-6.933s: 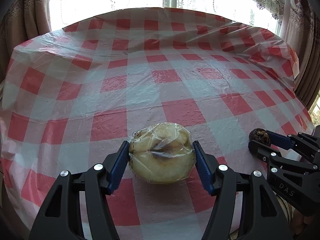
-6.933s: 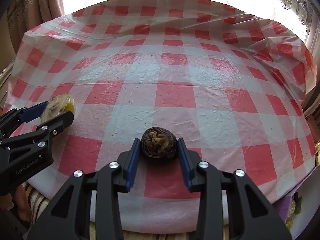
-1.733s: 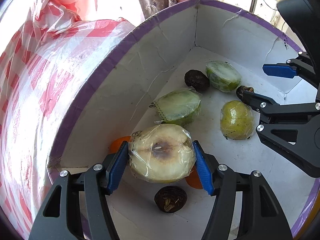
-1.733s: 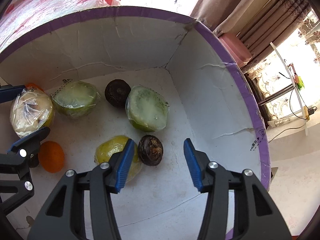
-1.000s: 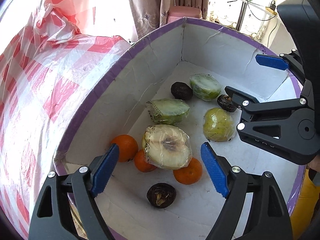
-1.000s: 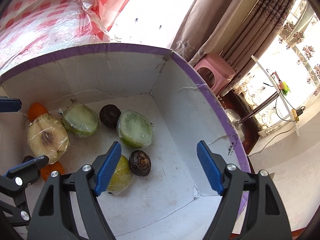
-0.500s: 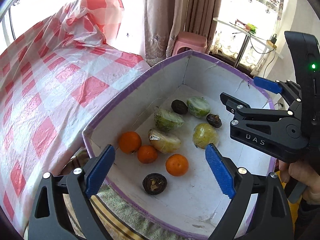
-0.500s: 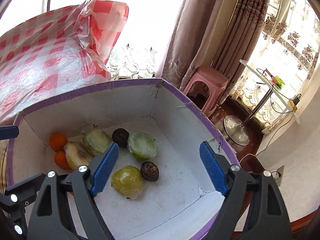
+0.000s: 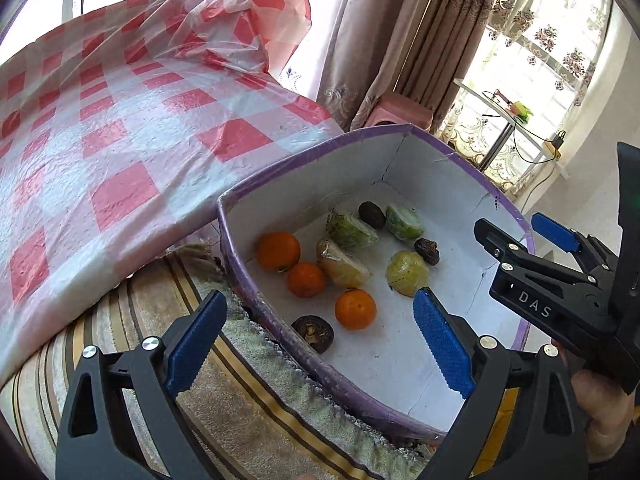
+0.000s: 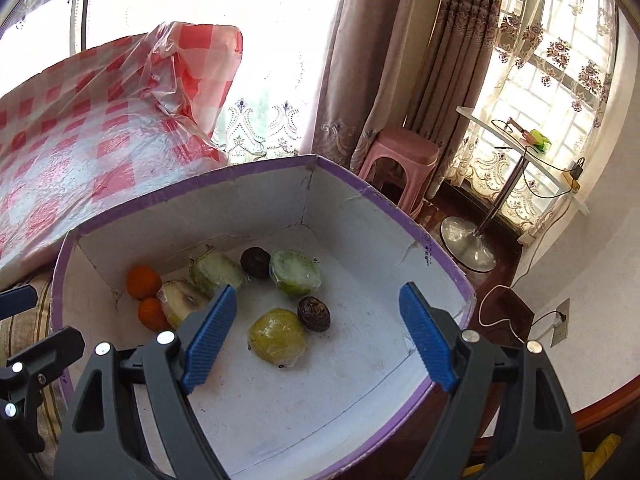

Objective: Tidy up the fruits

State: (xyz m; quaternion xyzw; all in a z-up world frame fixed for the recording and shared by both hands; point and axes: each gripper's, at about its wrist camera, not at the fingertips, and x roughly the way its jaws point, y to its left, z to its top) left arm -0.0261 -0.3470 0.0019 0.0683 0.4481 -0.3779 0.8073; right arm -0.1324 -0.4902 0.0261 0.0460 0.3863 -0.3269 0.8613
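A white cardboard box with a purple rim [image 9: 240,264] holds the fruit. Inside lie a plastic-wrapped pale half fruit [image 9: 342,266], three oranges [image 9: 278,251], two wrapped green halves [image 9: 350,230], a wrapped yellow-green fruit [image 10: 278,338] and dark wrinkled fruits [image 10: 314,314]. My left gripper [image 9: 318,300] hangs above the box's near left corner, its jaws opening with nothing between them. My right gripper [image 10: 318,291] stands open and empty above the box's near side; it also shows at the right of the left wrist view [image 9: 508,224], with a hand below it.
A table under a red-and-white checked plastic cloth [image 9: 120,140] lies left of the box. The box rests on a striped, fringed cushion [image 9: 260,400]. A pink stool [image 10: 400,160], curtains and a side table's metal stand [image 10: 468,248] are behind it.
Both grippers carried fruit from the table to the box and let go there. Over the last second both have drawn back and up, and the left jaws have spread wider.
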